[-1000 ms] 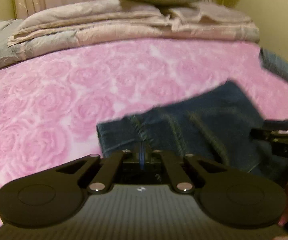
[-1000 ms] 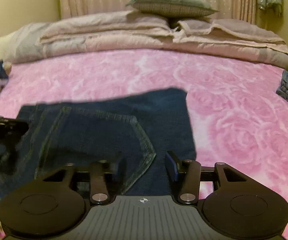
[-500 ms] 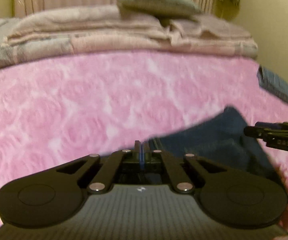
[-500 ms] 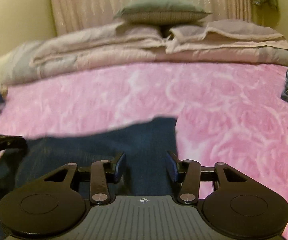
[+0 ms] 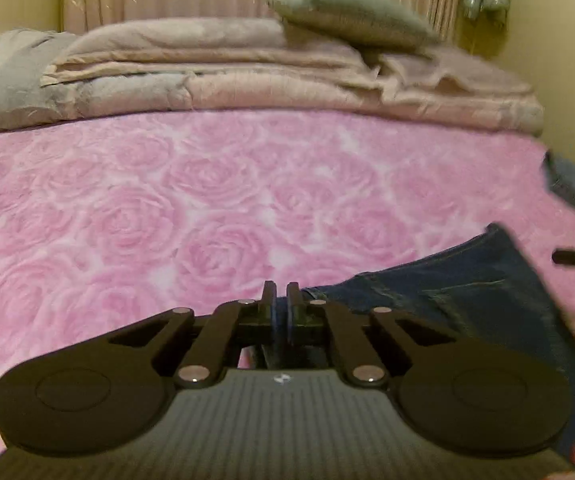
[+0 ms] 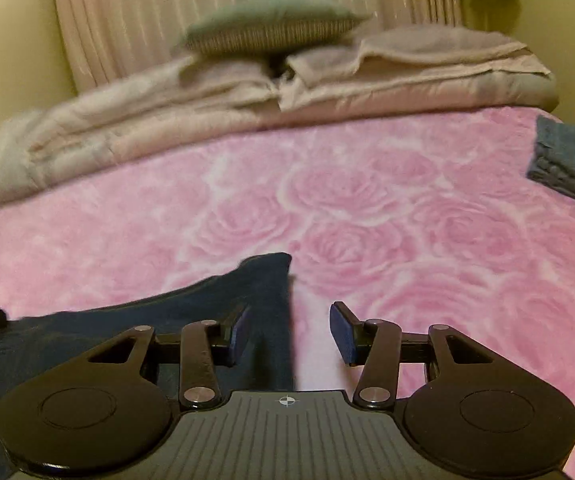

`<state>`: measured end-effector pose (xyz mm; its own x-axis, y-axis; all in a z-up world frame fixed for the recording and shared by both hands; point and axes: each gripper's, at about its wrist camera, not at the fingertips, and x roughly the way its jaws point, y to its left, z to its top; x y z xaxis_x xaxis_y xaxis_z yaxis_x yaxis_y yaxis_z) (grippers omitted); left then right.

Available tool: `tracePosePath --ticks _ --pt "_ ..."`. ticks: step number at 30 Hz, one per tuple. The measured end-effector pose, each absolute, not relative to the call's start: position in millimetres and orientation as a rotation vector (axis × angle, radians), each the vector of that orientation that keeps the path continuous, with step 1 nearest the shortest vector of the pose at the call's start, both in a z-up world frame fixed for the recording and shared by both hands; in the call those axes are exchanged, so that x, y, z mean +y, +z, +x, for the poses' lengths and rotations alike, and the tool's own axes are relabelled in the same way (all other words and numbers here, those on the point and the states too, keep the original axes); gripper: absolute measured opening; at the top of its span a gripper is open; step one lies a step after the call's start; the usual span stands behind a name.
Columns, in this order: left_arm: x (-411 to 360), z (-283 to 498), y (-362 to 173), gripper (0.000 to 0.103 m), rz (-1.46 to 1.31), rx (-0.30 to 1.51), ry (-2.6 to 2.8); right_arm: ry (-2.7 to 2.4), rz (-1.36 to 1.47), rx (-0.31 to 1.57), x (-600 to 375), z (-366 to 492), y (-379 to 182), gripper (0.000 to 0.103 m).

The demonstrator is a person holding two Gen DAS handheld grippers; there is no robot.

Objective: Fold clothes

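Wide open pink bedspread stretches beyond the dark jeans toward the folded blankets. The jeans now sit nearer the cameras than before. Left hand-held gripper is pinched closed on the denim edge; right hand-held gripper stands half-spread, jeans edge loose between its pads.

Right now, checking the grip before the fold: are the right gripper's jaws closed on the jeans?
No, the right gripper stands open, its pads apart above the dark jeans.

Left claw closed; right claw parted.
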<state>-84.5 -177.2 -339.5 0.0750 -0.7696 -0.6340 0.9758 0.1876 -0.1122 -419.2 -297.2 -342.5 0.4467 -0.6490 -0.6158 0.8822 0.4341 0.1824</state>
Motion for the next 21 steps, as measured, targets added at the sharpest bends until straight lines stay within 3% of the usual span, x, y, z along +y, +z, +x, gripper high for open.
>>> tracePosePath --ticks 5,12,17,18,19,20,21 --pt "-107 -115 -318 0.002 0.416 0.64 -1.509 -0.931 0.495 0.518 -212 -431 -325 0.048" --pt "-88 -133 -359 0.003 0.468 0.724 -1.428 -0.978 0.42 0.664 -168 -405 -375 0.048" --pt "-81 -147 -336 0.003 0.501 0.733 -1.343 -1.015 0.456 0.667 -161 -406 -351 0.048" --pt "-76 -151 -331 0.003 0.509 0.734 -1.33 -1.018 0.462 0.656 -155 -409 -346 0.054" --pt "-71 -153 -327 0.003 0.513 0.746 -1.322 -1.021 0.467 0.645 -148 -413 -341 0.085" --pt "-64 -157 -324 0.003 0.521 0.759 -1.307 -1.022 0.473 0.635 -141 -414 -338 0.096" --pt "-59 -161 -321 0.003 0.531 0.766 -1.297 -1.021 0.48 0.626 -133 -415 -336 0.098"
